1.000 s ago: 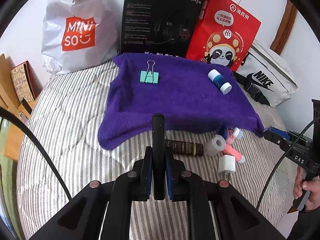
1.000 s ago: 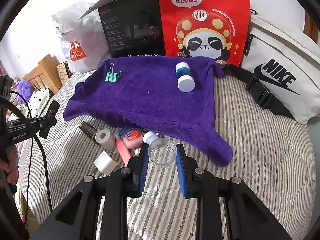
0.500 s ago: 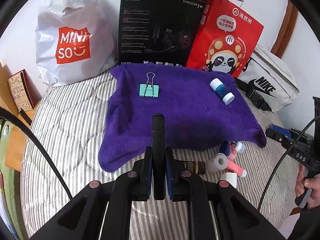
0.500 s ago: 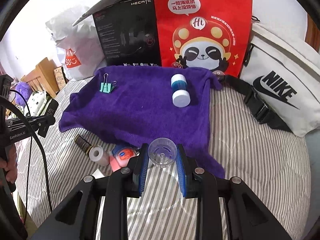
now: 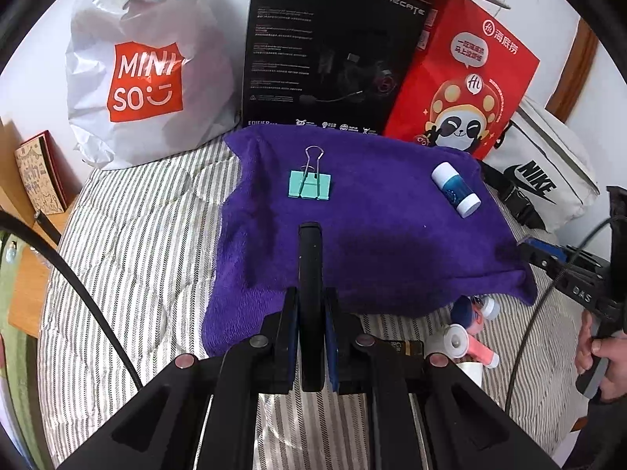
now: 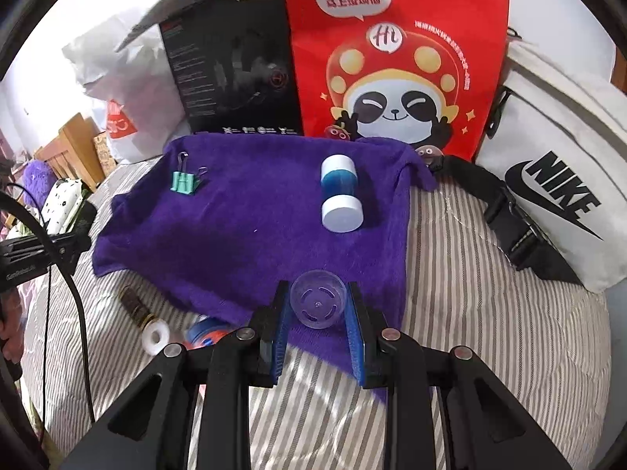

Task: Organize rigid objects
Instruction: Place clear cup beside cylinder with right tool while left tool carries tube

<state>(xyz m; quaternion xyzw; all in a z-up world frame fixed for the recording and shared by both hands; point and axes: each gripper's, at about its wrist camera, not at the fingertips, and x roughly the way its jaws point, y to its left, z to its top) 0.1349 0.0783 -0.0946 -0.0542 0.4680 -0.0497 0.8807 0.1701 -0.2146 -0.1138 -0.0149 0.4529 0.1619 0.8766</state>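
Clear cap (image 6: pixel 318 304) pinched in right gripper (image 6: pixel 318 307), apparently over purple towel (image 6: pixel 250 235) edge

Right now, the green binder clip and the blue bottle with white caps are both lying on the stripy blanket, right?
Not quite. The green binder clip and the blue bottle with white caps are both lying on the purple towel, which is spread over the stripy blanket. The left wrist view shows it.
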